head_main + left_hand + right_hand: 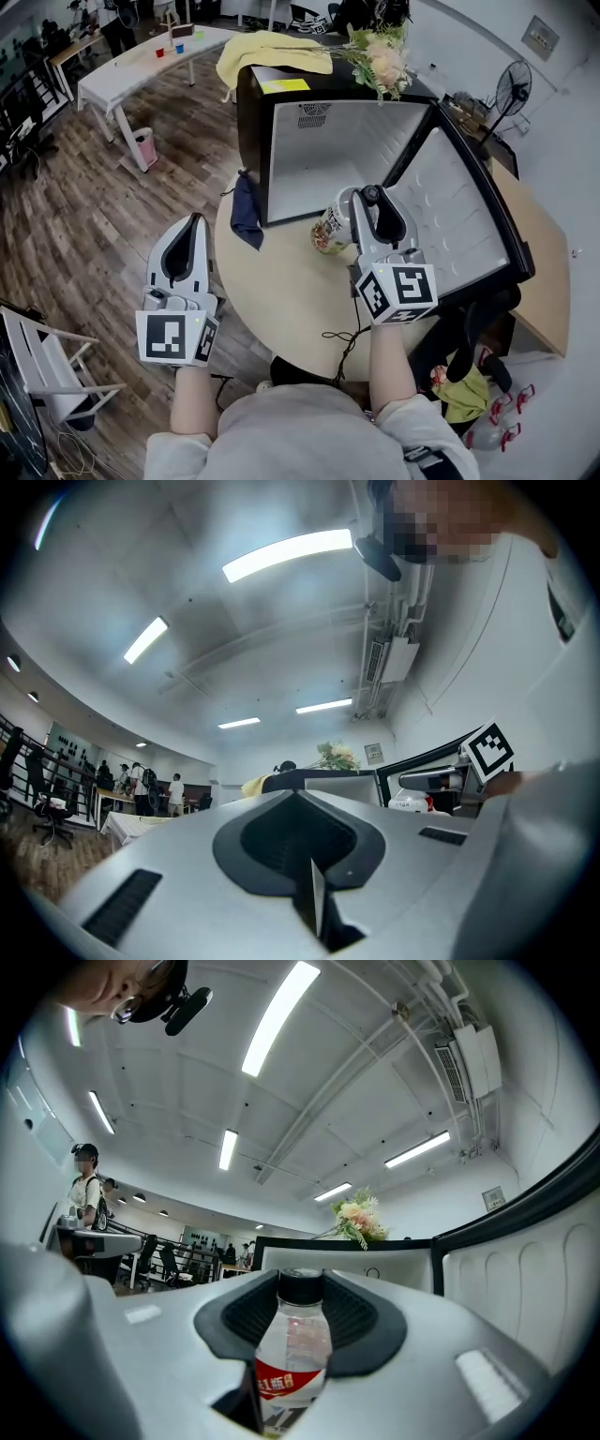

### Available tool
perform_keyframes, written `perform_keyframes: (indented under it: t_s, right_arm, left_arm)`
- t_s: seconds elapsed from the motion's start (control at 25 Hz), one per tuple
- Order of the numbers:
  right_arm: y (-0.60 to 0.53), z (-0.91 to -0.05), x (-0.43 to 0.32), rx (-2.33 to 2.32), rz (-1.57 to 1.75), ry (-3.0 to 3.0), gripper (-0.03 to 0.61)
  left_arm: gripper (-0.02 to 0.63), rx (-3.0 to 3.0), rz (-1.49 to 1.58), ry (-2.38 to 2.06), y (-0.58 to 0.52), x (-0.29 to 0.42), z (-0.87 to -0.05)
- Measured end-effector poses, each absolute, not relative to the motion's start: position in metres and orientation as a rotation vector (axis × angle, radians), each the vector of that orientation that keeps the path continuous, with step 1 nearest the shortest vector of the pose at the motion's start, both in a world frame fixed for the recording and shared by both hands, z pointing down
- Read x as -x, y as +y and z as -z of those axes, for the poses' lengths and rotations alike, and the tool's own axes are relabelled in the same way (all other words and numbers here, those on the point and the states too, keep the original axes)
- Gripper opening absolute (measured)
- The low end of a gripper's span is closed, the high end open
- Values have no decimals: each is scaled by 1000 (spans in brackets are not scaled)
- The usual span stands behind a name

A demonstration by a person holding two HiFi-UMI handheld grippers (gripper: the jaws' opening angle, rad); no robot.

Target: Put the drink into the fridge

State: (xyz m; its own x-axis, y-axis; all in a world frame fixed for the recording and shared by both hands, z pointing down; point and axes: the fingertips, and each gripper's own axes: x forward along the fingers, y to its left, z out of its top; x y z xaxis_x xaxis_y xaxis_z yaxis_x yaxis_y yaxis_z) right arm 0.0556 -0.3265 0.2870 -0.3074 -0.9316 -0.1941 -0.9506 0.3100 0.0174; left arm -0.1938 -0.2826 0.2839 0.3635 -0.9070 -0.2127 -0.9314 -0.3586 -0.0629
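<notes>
- Head view: round table (pixel 281 300) carrying a black fridge (pixel 251 122) at its far edge, with the door (pixel 459 216) swung wide toward the table's right edge and the white interior exposed.
- Right gripper (pixel 368 199) over the table's middle, just in front of the fridge opening, jaws pinching the drink bottle (pixel 330 225).
- Bottle outside the fridge, near its lower front edge, body tilted down and to the left of the jaws; contact between its base and the table not discernible.
- Right gripper view: black cap and clear neck clamped between the dark pads (pixel 366 1316), red-and-white label nearer the camera, fridge opening beyond.
- Left gripper (pixel 194 223) off the table's left edge, over the wooden floor (pixel 75 216), well apart from the bottle.
- Left gripper view: jaws pressed together along one seam, nothing held between them.
- Yellow cloth (pixel 267 52) and a bunch of flowers (pixel 380 56) on the fridge top.
- Dark blue cloth (pixel 247 211) hanging at the fridge's front left corner, reaching the table's left edge.
- White table (pixel 141 66) in the far left background; a fan (pixel 514 89) at the far right.
</notes>
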Motion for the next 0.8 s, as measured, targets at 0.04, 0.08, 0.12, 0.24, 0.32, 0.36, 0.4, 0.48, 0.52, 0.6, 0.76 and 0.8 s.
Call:
perform_keyframes:
  t_s: [0.04,0.08,0.12,0.24,0.32,0.36,0.4,0.48,0.52,0.6,0.76,0.8]
  right_arm:
    - [-336,-286,-56,1749,-198,2424,155]
    - [-345,-285,-57,1745,-200,2427,155]
    - [-354,-285,-58,1741,-199,2431,155]
    - [-384,-288,-58,1731,-186,2440,155]
    - [-402,-294,-57,1729,-173,2449,155]
    - [-411,-299,-57,1729,-164,2456,155]
    - [-420,-305,-55,1728,-153,2465,155]
    - [-435,-318,-51,1722,-129,2491,155]
    - [-442,-324,-49,1719,-116,2505,155]
    - [-454,-337,-45,1711,-88,2527,155]
    - [-476,-357,-40,1697,-31,2546,155]
    - [-480,-361,-39,1696,-27,2552,155]
  left_arm:
    - [9,2446,-206,1673,-287,194,-284]
    - [9,2447,-201,1678,-291,193,-284]
    - [9,2447,-195,1683,-295,193,-285]
    - [9,2446,-162,1700,-308,192,-288]
    - [9,2443,-146,1715,-315,193,-291]
    - [9,2443,-142,1723,-318,193,-292]
    - [9,2445,-141,1731,-321,194,-293]
    - [9,2446,-130,1746,-327,194,-296]
    - [9,2442,-119,1753,-329,194,-297]
    - [9,2438,-100,1761,-334,194,-299]
    - [9,2444,-68,1774,-342,191,-306]
    - [9,2446,-57,1777,-344,190,-309]
